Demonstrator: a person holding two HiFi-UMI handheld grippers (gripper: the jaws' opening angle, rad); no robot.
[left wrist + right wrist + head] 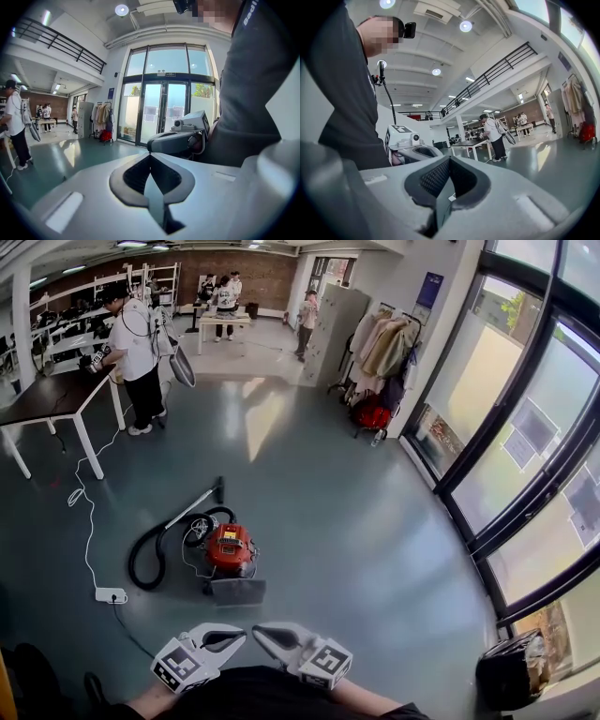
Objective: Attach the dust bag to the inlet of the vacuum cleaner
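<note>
1. Head view: the red vacuum cleaner [230, 549] stands on the floor [375, 521], well ahead. A grey flat piece [237, 592], possibly the dust bag, touches its front. The left gripper [234, 637] and right gripper [262, 634] are held near the body.
2. Left gripper view: the jaws are clenched on nothing.
3. Right gripper view: the jaws are likewise clenched, empty. No step seems begun; an approach with opened jaws is called for.

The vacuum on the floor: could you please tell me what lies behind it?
A black hose loops behind and left of the vacuum, with a pale wand beyond. Its body covers where the hose joins.
</note>
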